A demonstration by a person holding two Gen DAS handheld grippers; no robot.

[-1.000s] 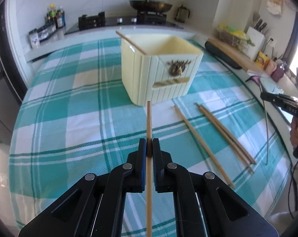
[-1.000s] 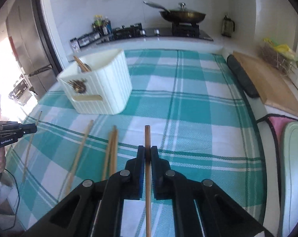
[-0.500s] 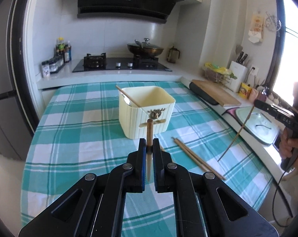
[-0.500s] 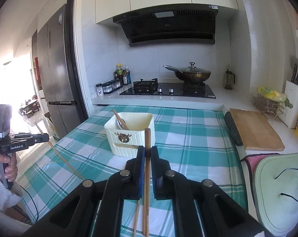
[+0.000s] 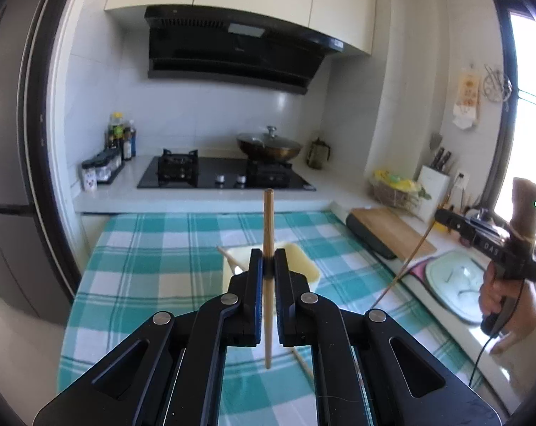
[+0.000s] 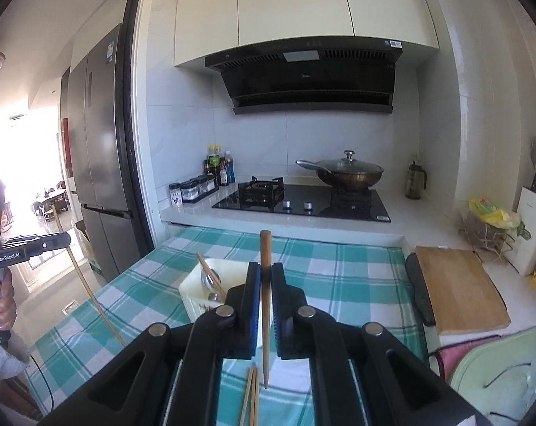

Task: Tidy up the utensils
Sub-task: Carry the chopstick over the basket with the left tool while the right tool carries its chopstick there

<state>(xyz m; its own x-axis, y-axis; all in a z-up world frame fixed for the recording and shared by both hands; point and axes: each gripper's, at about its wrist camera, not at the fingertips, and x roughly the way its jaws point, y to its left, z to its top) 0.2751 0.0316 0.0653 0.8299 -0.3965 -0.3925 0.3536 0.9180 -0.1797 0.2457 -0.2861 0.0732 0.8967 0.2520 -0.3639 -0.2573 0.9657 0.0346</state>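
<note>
My left gripper (image 5: 268, 266) is shut on a wooden chopstick (image 5: 268, 220), held upright above the checked tablecloth (image 5: 154, 266). My right gripper (image 6: 264, 277) is shut on a darker wooden chopstick (image 6: 265, 248), also upright. The cream utensil holder (image 5: 303, 266) stands on the table behind the left gripper, with a chopstick (image 5: 227, 254) leaning in it. In the right wrist view the holder (image 6: 197, 294) holds a chopstick and a spoon (image 6: 207, 278). Two loose chopsticks (image 6: 250, 397) lie on the cloth below the right gripper. The right gripper also shows at the right of the left wrist view (image 5: 441, 217), the left gripper at the left of the right wrist view (image 6: 67, 240).
Behind the table are a stove (image 6: 303, 202) with a lidded wok (image 6: 349, 174), and spice bottles (image 6: 214, 170). A wooden cutting board (image 6: 459, 287), a knife block (image 6: 534, 234) and a green tray (image 6: 509, 372) line the right counter. A fridge (image 6: 101, 149) stands left.
Both grippers have lifted their chopsticks off the cloth and tilted up. The table and holder have dropped low in both views and the chopsticks now stand upright.
</note>
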